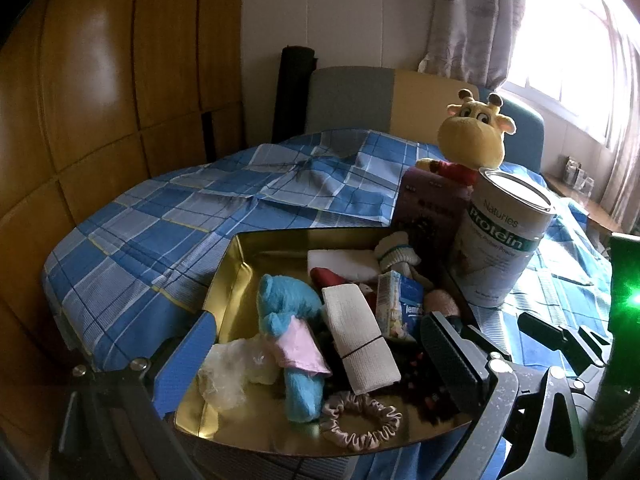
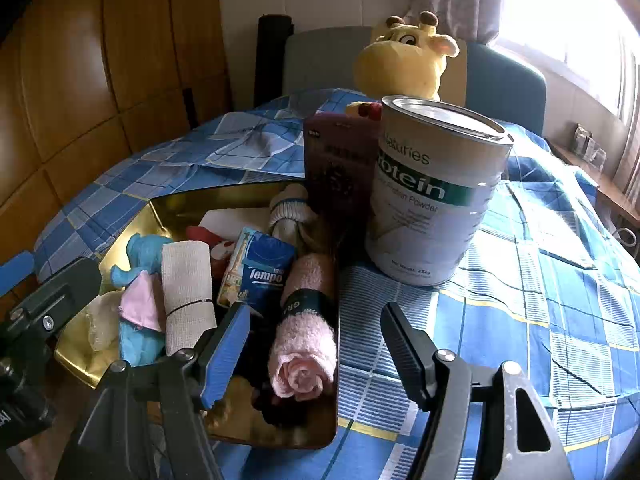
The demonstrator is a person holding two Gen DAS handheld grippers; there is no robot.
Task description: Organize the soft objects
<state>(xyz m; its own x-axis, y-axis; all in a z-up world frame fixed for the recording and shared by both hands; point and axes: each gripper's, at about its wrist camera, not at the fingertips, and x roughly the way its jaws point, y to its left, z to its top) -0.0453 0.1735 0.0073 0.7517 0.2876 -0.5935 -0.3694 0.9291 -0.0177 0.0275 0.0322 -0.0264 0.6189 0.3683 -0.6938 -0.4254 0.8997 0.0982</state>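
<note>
A gold metal tray (image 1: 232, 280) on the bed holds soft things: a blue plush toy (image 1: 292, 320) with a pink cloth, a beige bandage roll (image 1: 360, 336), a pink scrunchie (image 1: 360, 424), a tissue pack (image 1: 400, 304) and a rolled sock (image 1: 396, 254). In the right wrist view the tray (image 2: 168, 204) also holds a rolled pink towel (image 2: 306, 344). My left gripper (image 1: 316, 364) is open and empty over the tray's near edge. My right gripper (image 2: 316, 352) is open and empty, its jaws on either side of the pink towel's near end.
A protein powder can (image 2: 432, 192) and a purple box (image 2: 340, 160) stand right of the tray. A yellow giraffe plush (image 2: 404, 60) sits behind them. The blue checked bedspread (image 2: 540, 280) spreads to the right. A wooden wardrobe (image 1: 100, 80) stands at left.
</note>
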